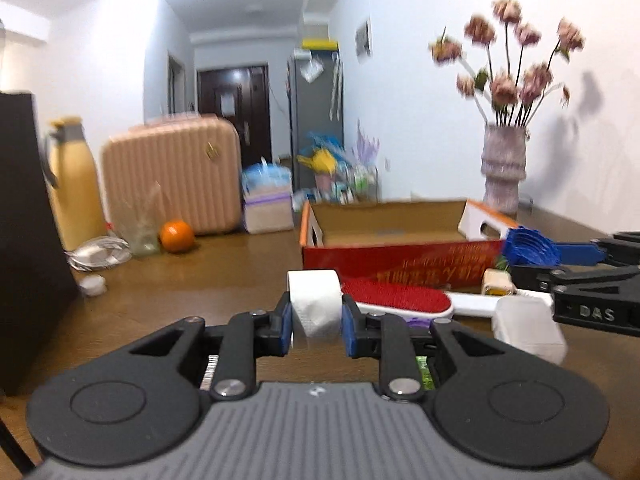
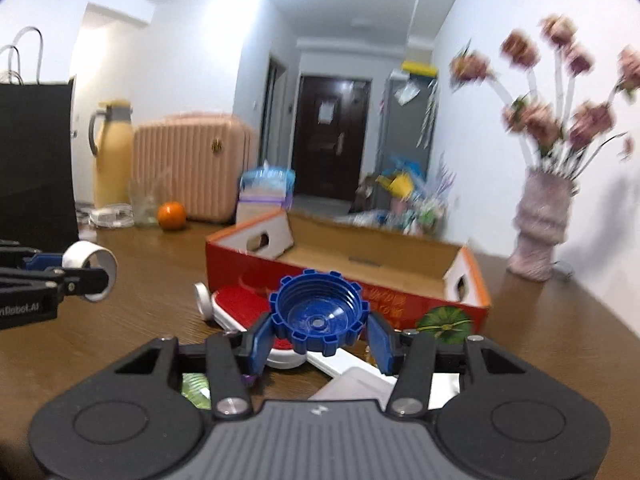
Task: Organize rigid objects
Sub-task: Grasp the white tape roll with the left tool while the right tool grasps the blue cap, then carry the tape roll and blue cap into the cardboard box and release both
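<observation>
My left gripper [image 1: 316, 320] is shut on a white tape roll [image 1: 314, 300] and holds it above the wooden table [image 1: 224, 264]. The roll also shows in the right wrist view [image 2: 91, 270] at the left. My right gripper [image 2: 318, 338] is shut on a blue screw cap [image 2: 319, 316], also lifted; the cap shows in the left wrist view [image 1: 530, 246] at the right. Behind both stands an open red cardboard box [image 1: 400, 258], [image 2: 360, 276]. A red-and-white lint brush [image 1: 400, 300], [image 2: 240, 304] lies in front of the box.
A white boxy object [image 1: 528, 330] and a small yellow-white item [image 1: 498, 282] lie near the brush. A vase of flowers [image 1: 504, 168] stands at the right, an orange [image 1: 177, 235], a glass [image 1: 140, 232], a yellow jug [image 1: 76, 188], a pink suitcase [image 1: 172, 176] and a black bag [image 1: 28, 240] at the left.
</observation>
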A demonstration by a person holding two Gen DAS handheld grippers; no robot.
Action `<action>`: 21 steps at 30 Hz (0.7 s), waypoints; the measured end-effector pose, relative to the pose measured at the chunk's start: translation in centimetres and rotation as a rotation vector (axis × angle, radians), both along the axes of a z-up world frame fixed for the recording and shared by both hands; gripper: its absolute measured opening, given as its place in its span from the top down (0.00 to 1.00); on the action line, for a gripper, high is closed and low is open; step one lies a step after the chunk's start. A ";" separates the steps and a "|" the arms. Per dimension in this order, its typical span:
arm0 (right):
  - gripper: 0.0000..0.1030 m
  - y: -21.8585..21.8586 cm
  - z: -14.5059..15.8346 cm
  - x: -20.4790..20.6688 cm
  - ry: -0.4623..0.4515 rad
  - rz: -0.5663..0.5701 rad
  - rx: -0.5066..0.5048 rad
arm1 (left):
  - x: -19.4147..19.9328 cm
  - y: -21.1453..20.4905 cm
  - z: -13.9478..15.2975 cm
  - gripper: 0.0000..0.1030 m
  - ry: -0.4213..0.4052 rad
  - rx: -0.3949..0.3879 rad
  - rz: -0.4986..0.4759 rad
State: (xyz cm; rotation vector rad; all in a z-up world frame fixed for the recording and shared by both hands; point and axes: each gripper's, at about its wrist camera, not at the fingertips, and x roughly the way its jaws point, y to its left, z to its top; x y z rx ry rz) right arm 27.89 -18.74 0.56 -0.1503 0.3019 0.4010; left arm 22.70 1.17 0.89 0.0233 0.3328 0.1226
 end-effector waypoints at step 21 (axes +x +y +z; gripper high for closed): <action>0.52 -2.9 3.1 -19.7 -0.262 -0.152 0.096 | -15.7 -1.3 3.4 0.76 -0.251 -0.056 -0.009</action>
